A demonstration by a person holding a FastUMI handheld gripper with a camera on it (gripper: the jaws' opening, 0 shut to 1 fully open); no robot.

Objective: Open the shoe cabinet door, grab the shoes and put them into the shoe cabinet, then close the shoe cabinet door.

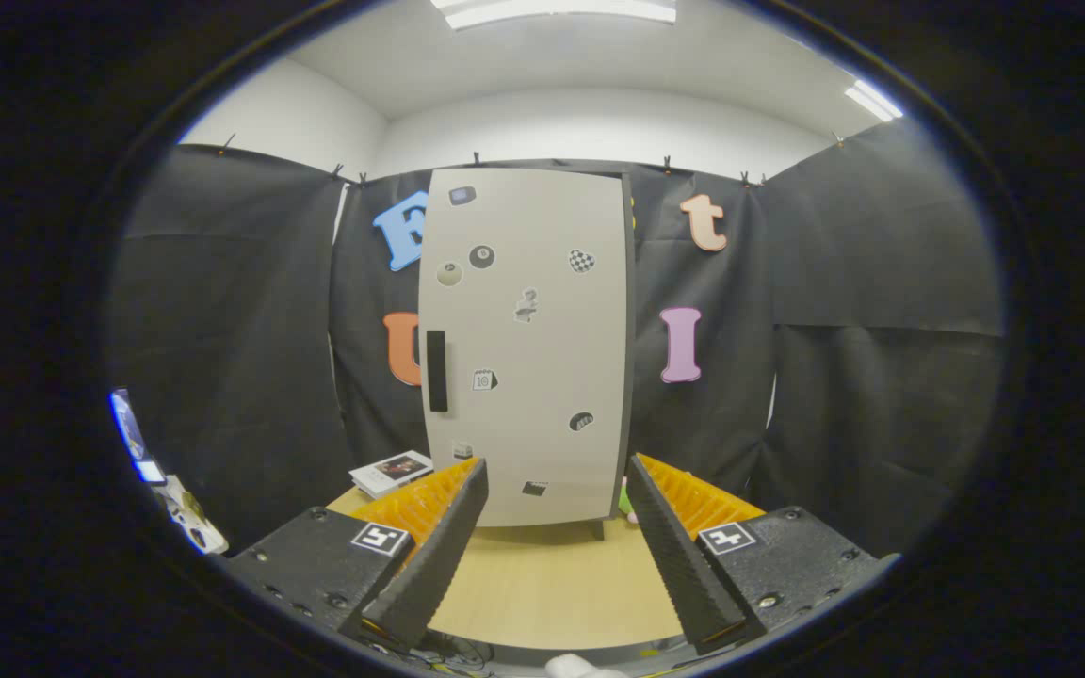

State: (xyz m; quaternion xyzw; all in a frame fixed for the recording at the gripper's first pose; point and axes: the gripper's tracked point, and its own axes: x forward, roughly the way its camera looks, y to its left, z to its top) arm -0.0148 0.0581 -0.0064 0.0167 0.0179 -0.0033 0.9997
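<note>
The shoe cabinet stands on the table with its door shut; that fits either before opening or after closing. The gripper gapes wide, holding nothing. A shoe-like scrap peeks beside the cabinet's foot.

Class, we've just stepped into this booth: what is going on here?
A hand-held gripper points at a shoe cabinet standing on a wooden table. Its fingers are spread open, holding nothing, short of the cabinet. The cabinet door is shut, its dark handle on the left. That fits either before opening or after closing.
</note>
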